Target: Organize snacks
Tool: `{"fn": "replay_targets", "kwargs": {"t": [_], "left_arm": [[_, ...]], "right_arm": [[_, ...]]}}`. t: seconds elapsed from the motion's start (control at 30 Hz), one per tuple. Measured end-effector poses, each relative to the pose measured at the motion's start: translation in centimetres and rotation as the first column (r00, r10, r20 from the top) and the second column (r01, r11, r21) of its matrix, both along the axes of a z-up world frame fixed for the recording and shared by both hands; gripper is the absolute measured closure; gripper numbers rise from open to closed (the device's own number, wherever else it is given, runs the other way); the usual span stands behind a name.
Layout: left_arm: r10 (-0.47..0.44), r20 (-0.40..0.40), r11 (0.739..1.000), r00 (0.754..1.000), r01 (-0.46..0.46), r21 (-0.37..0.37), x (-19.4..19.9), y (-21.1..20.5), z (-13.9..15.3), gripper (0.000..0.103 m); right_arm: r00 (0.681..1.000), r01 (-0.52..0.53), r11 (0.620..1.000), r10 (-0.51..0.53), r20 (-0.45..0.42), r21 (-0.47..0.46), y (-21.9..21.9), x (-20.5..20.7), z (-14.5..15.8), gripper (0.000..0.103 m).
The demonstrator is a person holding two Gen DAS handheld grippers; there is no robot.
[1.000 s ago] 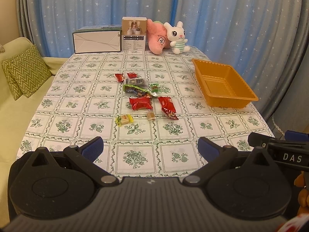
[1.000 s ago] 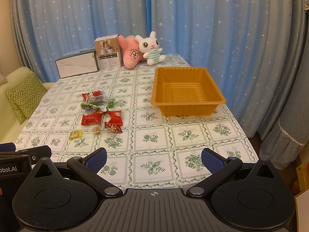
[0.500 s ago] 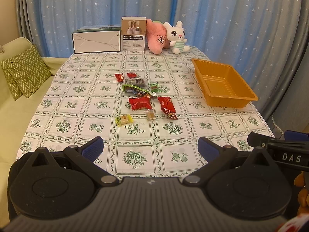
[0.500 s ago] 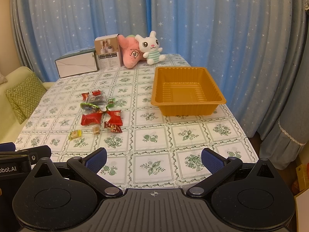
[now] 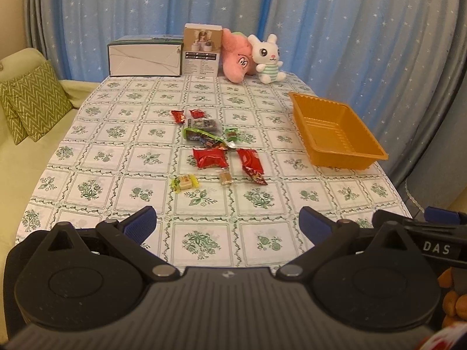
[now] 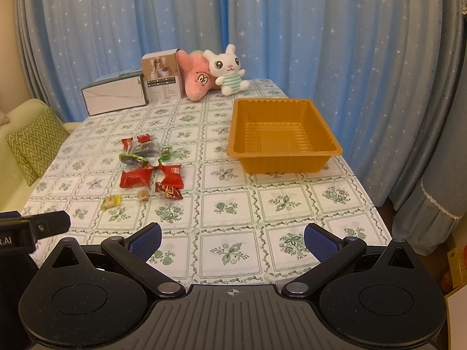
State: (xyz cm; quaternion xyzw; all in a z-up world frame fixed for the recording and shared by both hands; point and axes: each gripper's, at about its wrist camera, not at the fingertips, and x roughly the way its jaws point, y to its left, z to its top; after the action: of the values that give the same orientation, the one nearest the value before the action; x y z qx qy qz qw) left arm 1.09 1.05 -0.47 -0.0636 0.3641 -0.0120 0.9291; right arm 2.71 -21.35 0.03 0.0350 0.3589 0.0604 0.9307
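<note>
Backdrop: blue star-print curtains (image 6: 116, 29) behind a table (image 5: 204, 242) under a green floral checked cloth; one sofa with a zigzag cushion (image 5: 32, 99) at its left.
Far edge: two boxes, a low white box (image 5: 144, 59) and an upright printed carton (image 5: 202, 54); two plush toys, one pink plush (image 5: 236, 55) and one white bunny (image 5: 267, 58).
Tray: one orange plastic tray (image 6: 332, 145), nothing in it, on the table's right side.
Snacks: loose cluster (image 5: 216, 148) mid-table, well apart from the tray; about nine wrapped pieces, among them two larger red packets, one yellow-wrapped candy (image 5: 184, 182) and one small brown candy (image 5: 225, 177).
Left gripper (image 5: 227, 223): jaws spread wide, nothing between them, over the near edge.
Right gripper (image 6: 232, 237): jaws likewise apart, holding nothing.
</note>
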Motion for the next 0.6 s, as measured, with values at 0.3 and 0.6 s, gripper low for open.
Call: {"fn": "replay_targets", "kwargs": {"t": [0.3, 0.6], "left_arm": [[0.005, -0.03, 1.0, 1.0, -0.006, -0.021, 3.3, 2.5, -2.5, 0.0], [-0.02, -0.045, 0.999, 0.999, 0.021, 0.032, 7.1, 4.7, -5.2, 0.006]], "right_arm": [[0.999, -0.039, 0.999, 0.039, 0.011, 0.02, 0.9, 2.8, -1.0, 0.0], [0.998, -0.064, 0.997, 0.065, -0.015, 0.041, 2.4, 6.1, -3.6, 0.0]]}}
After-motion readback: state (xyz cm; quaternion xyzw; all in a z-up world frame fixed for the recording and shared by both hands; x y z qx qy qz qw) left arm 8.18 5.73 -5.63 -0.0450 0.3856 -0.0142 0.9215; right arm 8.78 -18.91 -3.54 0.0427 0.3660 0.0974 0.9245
